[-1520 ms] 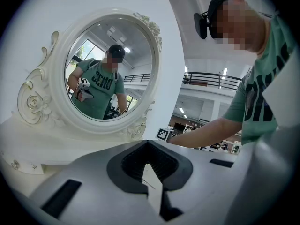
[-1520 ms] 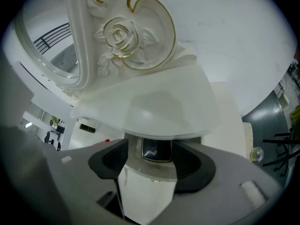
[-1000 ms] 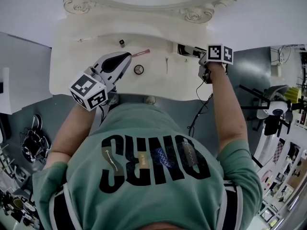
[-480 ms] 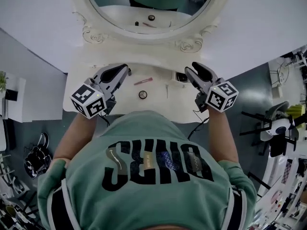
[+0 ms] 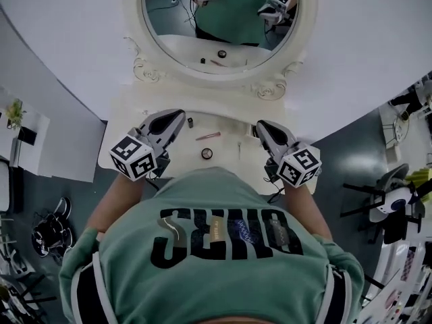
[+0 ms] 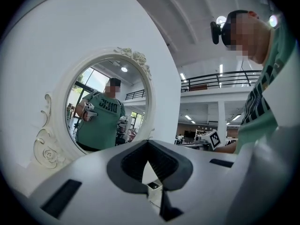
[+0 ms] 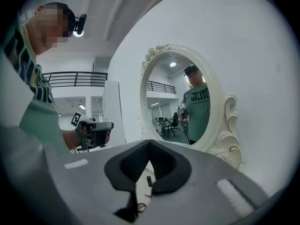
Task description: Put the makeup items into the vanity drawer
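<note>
Makeup items are lying on the vanity top point(image 5: 128, 155), between the two grippers: a small dark tube point(image 5: 190, 122), a pink pencil point(image 5: 208, 136) and a round compact point(image 5: 207, 153) nearest the person. The left gripper point(image 5: 177, 113) is hovering just beside the tube. The right gripper point(image 5: 258, 124) is hanging well apart from all three. Neither is touching anything. The left jaws are sitting clenched, tips meeting, nothing between them. The right jaws have just been closing and are pressing together, empty. The head view is giving the whole layout. The right gripper view is catching the tube and compact only through the gap under its pads, with the oval mirror point(image 7: 224, 125) beyond.
</note>
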A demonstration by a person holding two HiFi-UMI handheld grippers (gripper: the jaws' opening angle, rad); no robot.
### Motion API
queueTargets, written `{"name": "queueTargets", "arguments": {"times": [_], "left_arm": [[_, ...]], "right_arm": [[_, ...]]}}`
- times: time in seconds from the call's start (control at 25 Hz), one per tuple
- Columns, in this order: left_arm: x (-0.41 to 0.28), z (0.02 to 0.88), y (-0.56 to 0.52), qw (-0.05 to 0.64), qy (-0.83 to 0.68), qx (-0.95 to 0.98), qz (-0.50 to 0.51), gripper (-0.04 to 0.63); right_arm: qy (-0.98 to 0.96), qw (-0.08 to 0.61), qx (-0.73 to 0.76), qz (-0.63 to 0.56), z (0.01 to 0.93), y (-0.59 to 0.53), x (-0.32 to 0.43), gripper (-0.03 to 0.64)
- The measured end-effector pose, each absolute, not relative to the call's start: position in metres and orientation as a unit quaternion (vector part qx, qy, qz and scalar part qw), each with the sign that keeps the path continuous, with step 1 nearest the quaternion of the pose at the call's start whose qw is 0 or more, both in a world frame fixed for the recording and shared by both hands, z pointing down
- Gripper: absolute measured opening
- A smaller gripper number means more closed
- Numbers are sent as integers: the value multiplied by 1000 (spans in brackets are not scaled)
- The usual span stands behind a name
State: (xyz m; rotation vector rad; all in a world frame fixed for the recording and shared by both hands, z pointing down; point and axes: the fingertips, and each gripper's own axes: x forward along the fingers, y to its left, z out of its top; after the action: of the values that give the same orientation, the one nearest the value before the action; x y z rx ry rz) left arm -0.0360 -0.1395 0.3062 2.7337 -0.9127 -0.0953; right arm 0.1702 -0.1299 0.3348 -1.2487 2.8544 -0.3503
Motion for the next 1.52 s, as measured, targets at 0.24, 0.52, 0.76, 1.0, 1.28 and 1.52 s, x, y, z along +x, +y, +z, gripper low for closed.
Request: {"name": "queueTargets", "arguments": {"times": [0.24, 0.52, 0.76, 1.0, 1.28, 1.52], "left_arm": [[-46, 313, -134, 141, -333, 932, -36, 3], [-52, 315, -130, 144, -341, 928, -38, 3], [-53, 316, -133, 146, -338, 929, -39, 3], [-48, 315, -134, 144, -331, 932, -39, 3], [-47, 315, -131, 145, -330, 932, -38, 3], [-47, 318, -129, 149, -330, 931, -36, 3]], "right_arm": [[921, -9, -376, -103, 335, -130, 162, 9], [923, -9, -368, -114, 337, -131, 158, 8], [921, -11, -368, -130, 341, -133, 162, 8], [921, -19, -370, -124, 340, -130, 165, 7], [923, -20, -366, -120, 339, -125, 165, 6], [923, -20, -363, -125, 341, -124, 165, 7]]}}
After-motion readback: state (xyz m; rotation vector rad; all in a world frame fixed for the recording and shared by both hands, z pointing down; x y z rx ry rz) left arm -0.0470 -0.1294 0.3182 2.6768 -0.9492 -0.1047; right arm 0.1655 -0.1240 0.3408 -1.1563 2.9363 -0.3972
